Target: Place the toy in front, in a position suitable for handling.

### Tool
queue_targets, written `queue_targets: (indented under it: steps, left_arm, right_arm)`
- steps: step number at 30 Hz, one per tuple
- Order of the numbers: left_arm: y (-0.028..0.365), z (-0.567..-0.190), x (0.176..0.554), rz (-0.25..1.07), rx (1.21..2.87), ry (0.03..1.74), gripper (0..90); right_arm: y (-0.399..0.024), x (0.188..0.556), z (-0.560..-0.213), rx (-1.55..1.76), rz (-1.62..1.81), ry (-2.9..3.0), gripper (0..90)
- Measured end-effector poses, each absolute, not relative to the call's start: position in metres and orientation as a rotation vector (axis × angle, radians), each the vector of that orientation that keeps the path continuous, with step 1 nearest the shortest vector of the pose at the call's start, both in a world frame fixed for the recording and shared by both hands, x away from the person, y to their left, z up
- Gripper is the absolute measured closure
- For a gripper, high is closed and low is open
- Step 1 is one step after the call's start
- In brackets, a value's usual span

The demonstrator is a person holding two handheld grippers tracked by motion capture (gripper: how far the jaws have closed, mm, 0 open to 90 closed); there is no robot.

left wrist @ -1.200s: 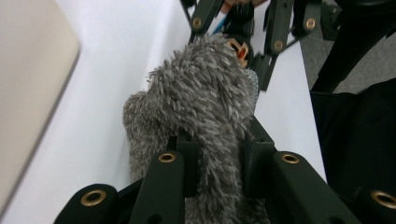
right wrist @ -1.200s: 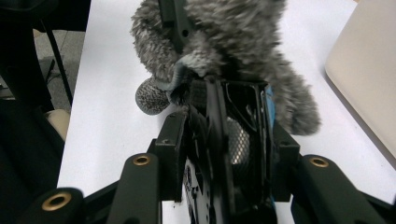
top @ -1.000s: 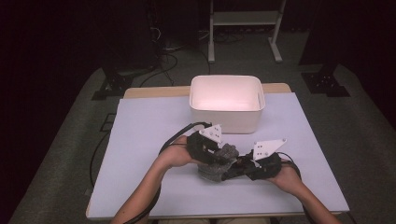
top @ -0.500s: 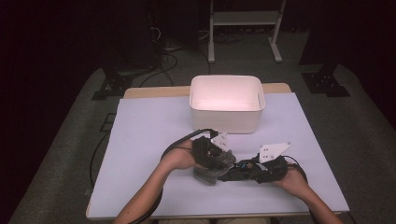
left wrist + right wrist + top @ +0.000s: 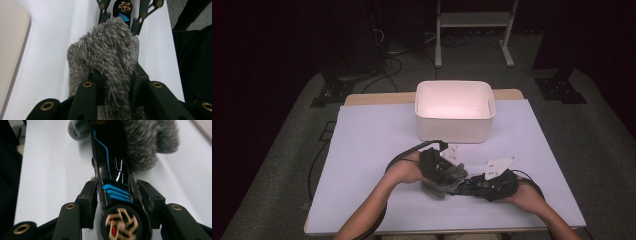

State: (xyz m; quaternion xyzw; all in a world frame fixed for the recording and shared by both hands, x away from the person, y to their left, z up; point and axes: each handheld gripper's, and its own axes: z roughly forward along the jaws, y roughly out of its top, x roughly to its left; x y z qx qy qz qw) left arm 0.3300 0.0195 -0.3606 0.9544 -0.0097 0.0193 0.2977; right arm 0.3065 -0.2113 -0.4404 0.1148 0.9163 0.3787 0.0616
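Tabletop (image 5: 362, 150): pale lavender-white sheet over a wooden top, the wood showing along the far edge. Floor: grey carpet, dark surroundings; cables at far left, a white metal stand (image 5: 472, 30) beyond the table.

White plastic bin (image 5: 454, 112): far centre of the tabletop, open-topped.

Grey fuzzy cover (image 5: 447, 181): near centre, between the two hands, well short of the bin. Left hand-held gripper (image 5: 115, 80): jaws narrow, pressed into the cover's pile on both sides.

Black cylindrical gadget with blue stripes (image 5: 112, 177): its far end sits inside the cover. Right hand-held gripper (image 5: 117, 202): jaws flank the gadget's near end and have just been opening; whether the pads press on it cannot be told.
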Motion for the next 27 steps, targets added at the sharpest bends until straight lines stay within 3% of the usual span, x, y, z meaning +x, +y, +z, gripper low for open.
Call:
queue_targets:
  steps: [9, 17, 27]
  left_arm:
    - [0.048, -0.358, 0.335, -0.003, 2.453, 0.05, 71.9]
    - [0.089, -0.336, 0.329, 0.072, 2.448, 0.11, 71.8]
    - [0.103, -0.363, 0.327, 0.084, 2.52, 0.148, 71.7]
  right_arm:
    - [-0.193, 0.319, -0.439, 0.315, 1.203, 2.82, 55.3]
    - [-0.135, 0.33, -0.442, 0.182, 1.256, 2.856, 55.3]
    - [-0.134, 0.33, -0.445, 0.196, 1.259, 2.846, 55.4]
